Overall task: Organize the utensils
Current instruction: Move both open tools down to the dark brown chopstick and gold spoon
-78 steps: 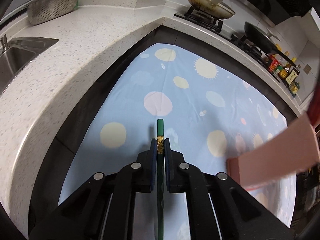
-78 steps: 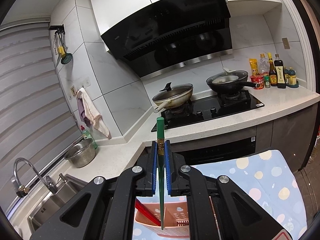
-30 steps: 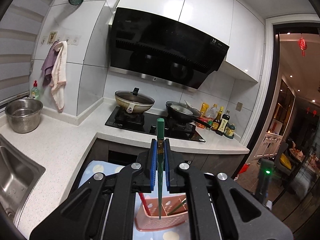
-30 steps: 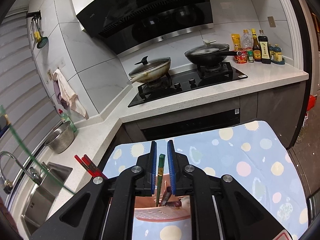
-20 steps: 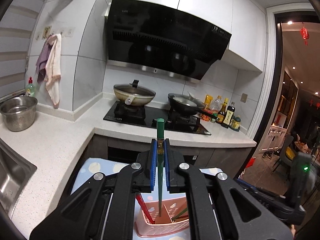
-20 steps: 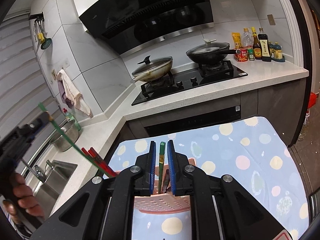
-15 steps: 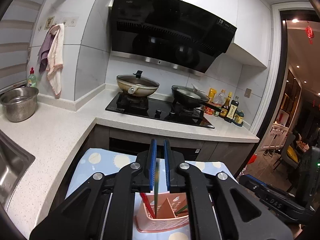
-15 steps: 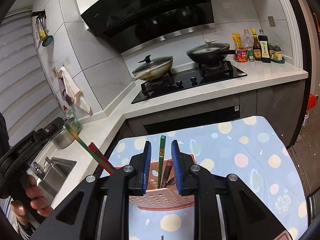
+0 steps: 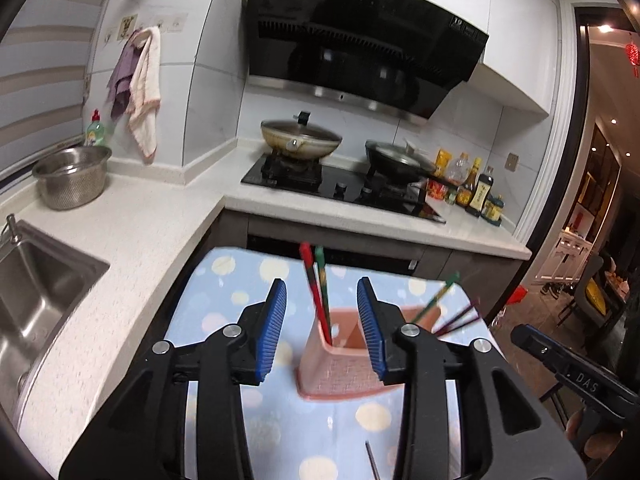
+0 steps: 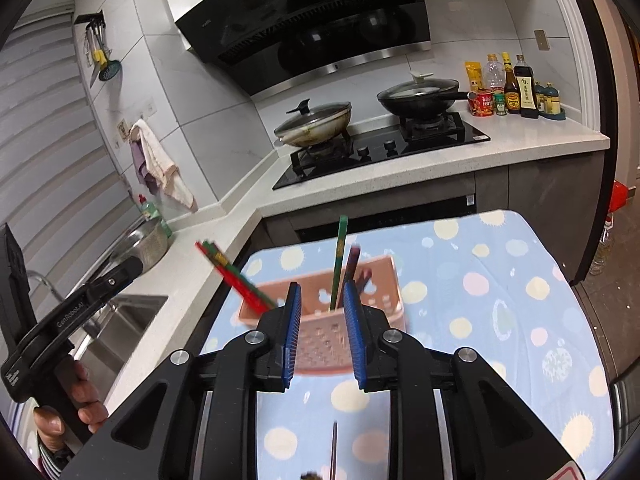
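Item: pink basket [image 9: 340, 376] on the dotted table [image 9: 224, 304], holding chopsticks. A red and green pair [image 9: 316, 280] leans in its left compartment; a green chopstick [image 10: 339, 260] and a dark one [image 10: 351, 268] stand in the right. One loose dark chopstick [image 10: 334, 448] lies on the cloth nearer you, just short of the basket. Your left tongs [image 9: 322, 326] have just been opening and stand spread, nothing between them; your right tongs [image 10: 322, 334] are parted too and pinch nothing. Handling, as a judgement: chopsticks are light, stiff, thin and probably slick, apt to roll or swivel in the pads; take the loose one near its thick end, square across the shaft. The basket looks light and could tip if nudged. Left view shows the right-hand sticks fanning outward over the rim; right view alone shows your hand [image 10: 76, 404] on the left handle and the perforated near wall.
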{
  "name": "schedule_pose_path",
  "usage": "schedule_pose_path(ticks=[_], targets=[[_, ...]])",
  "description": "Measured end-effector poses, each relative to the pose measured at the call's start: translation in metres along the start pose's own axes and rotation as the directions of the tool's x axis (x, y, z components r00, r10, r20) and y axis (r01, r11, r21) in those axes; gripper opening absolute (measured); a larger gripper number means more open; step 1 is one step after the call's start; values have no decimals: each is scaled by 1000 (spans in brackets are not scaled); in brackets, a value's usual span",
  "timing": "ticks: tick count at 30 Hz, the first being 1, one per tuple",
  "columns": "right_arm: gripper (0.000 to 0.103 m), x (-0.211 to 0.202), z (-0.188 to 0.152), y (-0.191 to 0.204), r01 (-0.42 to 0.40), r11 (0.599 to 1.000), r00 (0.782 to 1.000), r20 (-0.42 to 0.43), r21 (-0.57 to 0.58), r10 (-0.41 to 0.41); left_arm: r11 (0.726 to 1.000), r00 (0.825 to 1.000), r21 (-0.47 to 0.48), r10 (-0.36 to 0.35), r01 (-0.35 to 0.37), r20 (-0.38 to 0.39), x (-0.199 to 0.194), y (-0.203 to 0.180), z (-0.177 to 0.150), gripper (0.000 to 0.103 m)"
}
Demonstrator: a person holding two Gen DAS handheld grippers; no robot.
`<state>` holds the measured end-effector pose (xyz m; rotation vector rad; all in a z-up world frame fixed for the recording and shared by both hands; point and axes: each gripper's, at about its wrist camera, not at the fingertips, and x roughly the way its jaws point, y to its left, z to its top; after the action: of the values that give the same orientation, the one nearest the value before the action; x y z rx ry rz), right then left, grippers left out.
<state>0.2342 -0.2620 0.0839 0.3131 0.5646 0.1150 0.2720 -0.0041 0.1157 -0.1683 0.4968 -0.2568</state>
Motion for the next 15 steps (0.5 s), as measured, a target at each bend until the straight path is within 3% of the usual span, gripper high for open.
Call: schedule_pose_path(ticks=[4,15], targets=[[28,-20,-36,3,15,1000,999,-52,-12,-16,999,998,22,36,-35,-47,-19,1,-36,44],[28,-50,-156,-1,72,997,969,-236,6,-68,998,970,5,61,-61,-235,-51,12,-140,44]])
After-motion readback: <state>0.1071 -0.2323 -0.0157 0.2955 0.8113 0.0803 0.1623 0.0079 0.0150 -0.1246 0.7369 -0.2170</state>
